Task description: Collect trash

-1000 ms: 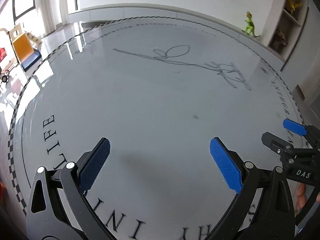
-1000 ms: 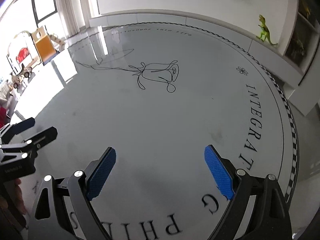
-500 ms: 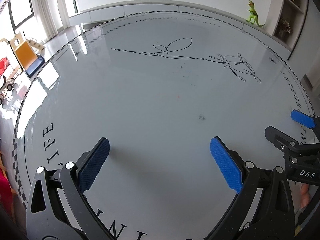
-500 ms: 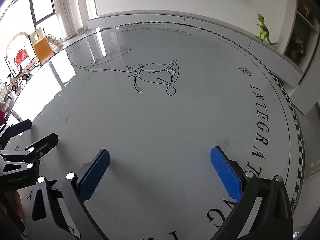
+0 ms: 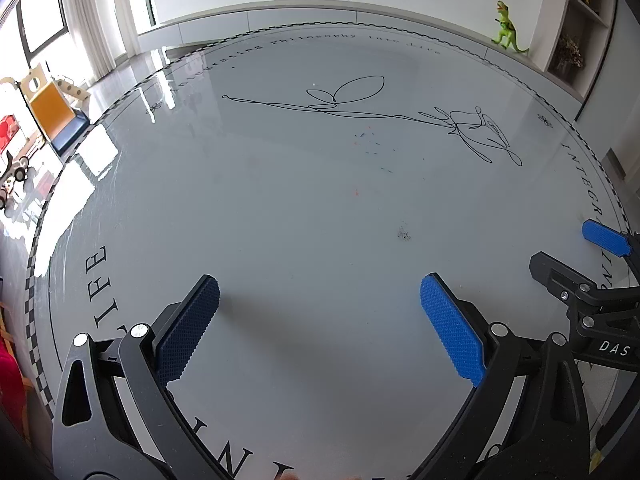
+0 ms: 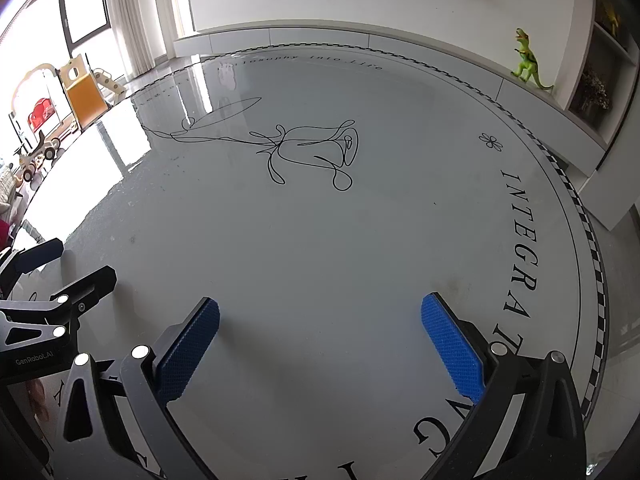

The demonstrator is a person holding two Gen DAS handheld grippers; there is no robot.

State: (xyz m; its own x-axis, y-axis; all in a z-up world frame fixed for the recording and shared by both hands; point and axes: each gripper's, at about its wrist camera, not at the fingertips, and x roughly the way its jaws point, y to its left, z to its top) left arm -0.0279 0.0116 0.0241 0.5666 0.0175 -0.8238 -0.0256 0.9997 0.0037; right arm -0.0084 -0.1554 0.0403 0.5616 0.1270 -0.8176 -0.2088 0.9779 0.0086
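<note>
My left gripper (image 5: 316, 320) hangs over the round grey table (image 5: 280, 208), fingers spread wide, nothing between the blue pads (image 5: 452, 336). My right gripper (image 6: 318, 334) is likewise spread and empty, just beside the left. Trash on the table: a small dark crumb cluster (image 5: 403, 235) ahead of the left fingers; farther off, tiny coloured flecks (image 5: 370, 142). A green toy dinosaur (image 6: 530, 66) stands on the ledge.
</note>
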